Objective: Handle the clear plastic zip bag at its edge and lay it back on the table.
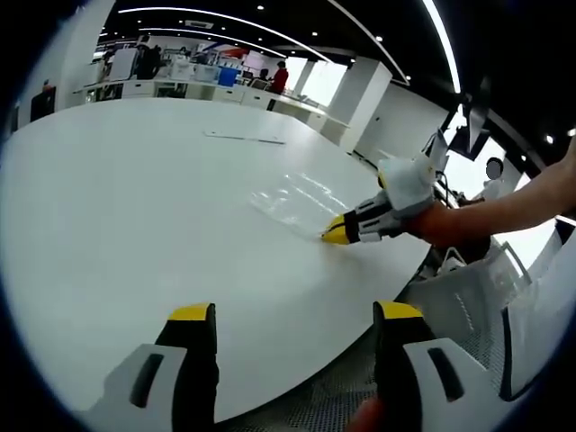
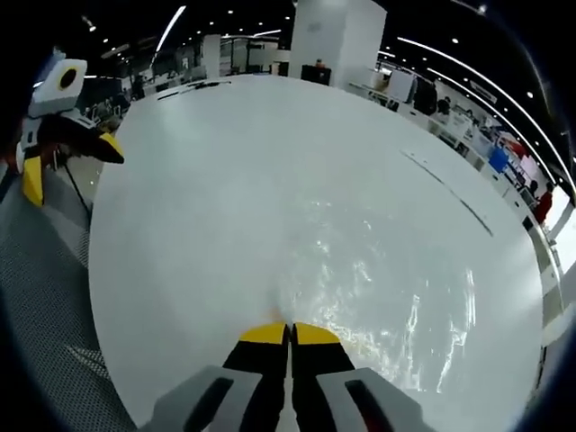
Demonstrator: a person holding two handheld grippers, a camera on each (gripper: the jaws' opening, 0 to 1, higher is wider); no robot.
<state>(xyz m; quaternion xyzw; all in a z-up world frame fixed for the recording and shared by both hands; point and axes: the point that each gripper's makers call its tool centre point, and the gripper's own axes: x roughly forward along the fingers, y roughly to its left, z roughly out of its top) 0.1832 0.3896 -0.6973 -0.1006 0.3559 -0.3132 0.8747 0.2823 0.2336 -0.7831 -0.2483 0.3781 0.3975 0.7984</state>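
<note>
A clear plastic zip bag (image 1: 292, 200) lies flat and glinting on the round white table (image 1: 135, 207), toward its right side. My right gripper (image 1: 340, 232) reaches in from the right, its yellow tips pinched together at the bag's near edge. In the right gripper view its jaws (image 2: 290, 335) are closed, with the bag (image 2: 396, 297) spreading out just beyond them. My left gripper (image 1: 295, 312) hangs open over the table's near rim with nothing between its jaws. It appears in the right gripper view (image 2: 72, 162) off the table's left edge.
A thin flat strip (image 1: 243, 138) lies farther back on the table. A person's arm (image 1: 504, 211) holds the right gripper. Grey mesh floor (image 2: 45, 297) borders the table edge. A white pillar (image 2: 337, 40) and desks with people stand beyond.
</note>
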